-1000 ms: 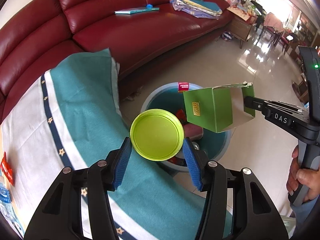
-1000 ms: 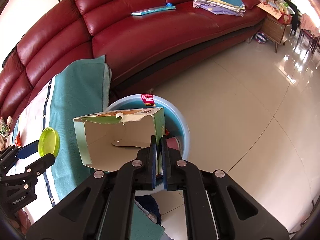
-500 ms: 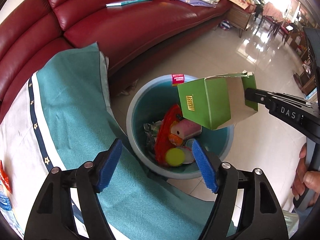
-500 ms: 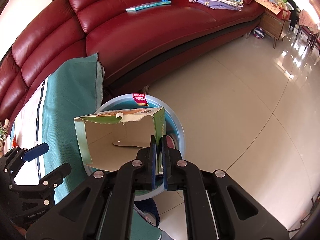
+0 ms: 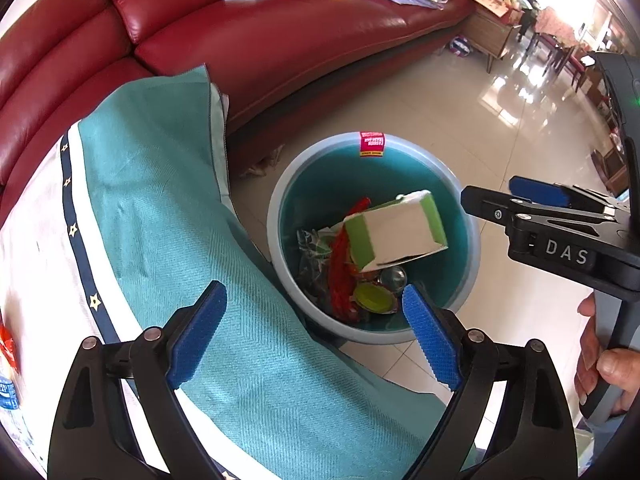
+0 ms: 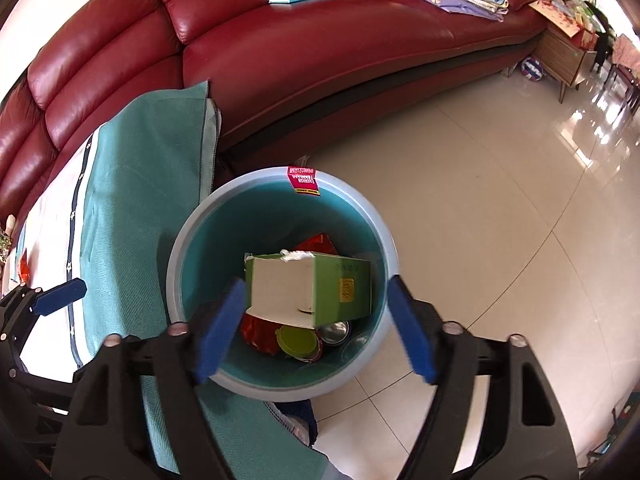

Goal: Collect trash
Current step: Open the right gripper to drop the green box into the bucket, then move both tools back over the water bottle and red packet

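In the left wrist view the left gripper [image 5: 314,320] fills the bottom of the frame, its blue pads [image 5: 198,334] spread wide and the jaws opening further, with nothing between them. Just above it, at centre right, stands the bin [image 5: 276,184], pale blue at the rim and teal inside, with a red label [image 5: 372,144] at its far edge. Inside lies the box [image 5: 396,228], green on its sides, white on the broad face turned up, one end torn open and ragged; it is tilted, resting on the other trash. Below it sit a round yellow-green lid [image 5: 374,298], a red wrapper [image 5: 340,272] and a shiny can [image 5: 394,278]. A teal cloth [image 5: 168,208] with a white and navy starred border covers the left of the frame, and a red sofa [image 5: 280,40] runs across the top. At the right edge the right gripper [image 5: 520,196] reaches in, held by a hand [image 5: 600,364]. In the right wrist view the right gripper [image 6: 312,328] hangs right over the bin [image 6: 176,248], its jaws opening wide and empty. The box [image 6: 312,288] lies in the bin at centre frame, clear of the pads, showing a white face at left and a green face with a small yellow sticker at right. The lid [image 6: 298,340] and can [image 6: 336,330] peek out under its near edge. The left gripper [image 6: 40,308] shows at the left edge over the cloth [image 6: 140,200].
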A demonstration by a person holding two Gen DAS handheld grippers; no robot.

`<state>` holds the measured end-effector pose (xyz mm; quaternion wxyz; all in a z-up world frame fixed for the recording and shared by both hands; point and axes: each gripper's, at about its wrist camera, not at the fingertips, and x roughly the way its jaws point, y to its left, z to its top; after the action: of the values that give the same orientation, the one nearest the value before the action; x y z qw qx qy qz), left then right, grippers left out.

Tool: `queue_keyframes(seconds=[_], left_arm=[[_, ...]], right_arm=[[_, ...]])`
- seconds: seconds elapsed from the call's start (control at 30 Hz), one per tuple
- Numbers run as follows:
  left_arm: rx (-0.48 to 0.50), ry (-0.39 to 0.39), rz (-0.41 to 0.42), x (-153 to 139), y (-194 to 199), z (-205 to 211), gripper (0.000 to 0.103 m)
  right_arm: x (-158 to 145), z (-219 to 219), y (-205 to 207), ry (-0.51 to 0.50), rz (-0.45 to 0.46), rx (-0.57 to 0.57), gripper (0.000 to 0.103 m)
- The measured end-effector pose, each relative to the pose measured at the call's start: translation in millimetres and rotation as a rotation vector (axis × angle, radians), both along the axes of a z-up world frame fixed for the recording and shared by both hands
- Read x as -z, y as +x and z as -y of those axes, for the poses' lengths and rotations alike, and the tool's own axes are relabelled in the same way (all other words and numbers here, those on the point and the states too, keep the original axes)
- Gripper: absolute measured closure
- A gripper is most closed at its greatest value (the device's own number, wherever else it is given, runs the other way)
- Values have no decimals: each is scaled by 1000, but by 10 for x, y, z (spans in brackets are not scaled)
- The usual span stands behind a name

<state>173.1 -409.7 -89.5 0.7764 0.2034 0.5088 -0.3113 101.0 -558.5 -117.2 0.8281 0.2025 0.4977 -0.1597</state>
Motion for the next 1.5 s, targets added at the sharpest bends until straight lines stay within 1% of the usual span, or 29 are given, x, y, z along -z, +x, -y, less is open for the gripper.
queue_keyframes(seconds=[0.03, 0.07, 0.27, 0.47, 0.6, 0.7, 0.83, 1.0, 1.1, 1.17, 1.3, 1.37, 1.5], left_arm=[[0, -1, -2, -1, -1, -15, 13], [-1, -2, -3, -5, -2, -31, 13], [-10, -15, -4, -46, -19, -160, 13], [-25, -30, 5, -128, -43, -358, 13], [-38, -44, 13, -208, -68, -530, 13], [-52, -60, 17, -268, -87, -695, 13], [-75, -87, 19, -343, -119, -962, 13], [-127, -111, 27, -436, -129, -1408, 13], [-169, -128, 32, -478, -125, -1737, 13], [-201, -133, 44, -505, -118, -1971, 13], [-272, -137, 55, -522, -97, -2506, 12], [-314, -133, 70, -524, -82, -2817, 6], [-404, -119, 92, -513, -32, -3449, 6]], right_arm=[[4, 1, 5, 8, -7, 4, 22], [6, 0, 11, 17, -13, 8, 21], [-22, -99, 21, 5, -41, 1, 19], [-151, -262, 2, -26, -29, -13, 19], [-273, -435, 1, -44, -19, -40, 19], [-351, -607, 13, -66, -21, -68, 15], [-430, -878, 57, -99, -35, -113, 14], [-538, -1270, 138, -116, -34, -184, 14], [-601, -1569, 205, -133, -10, -248, 14], [-626, -1806, 283, -164, -5, -306, 14], [-638, -2327, 450, -231, -31, -437, 14], [-648, -2594, 539, -241, -46, -494, 14], [-666, -3154, 739, -280, -65, -590, 14]])
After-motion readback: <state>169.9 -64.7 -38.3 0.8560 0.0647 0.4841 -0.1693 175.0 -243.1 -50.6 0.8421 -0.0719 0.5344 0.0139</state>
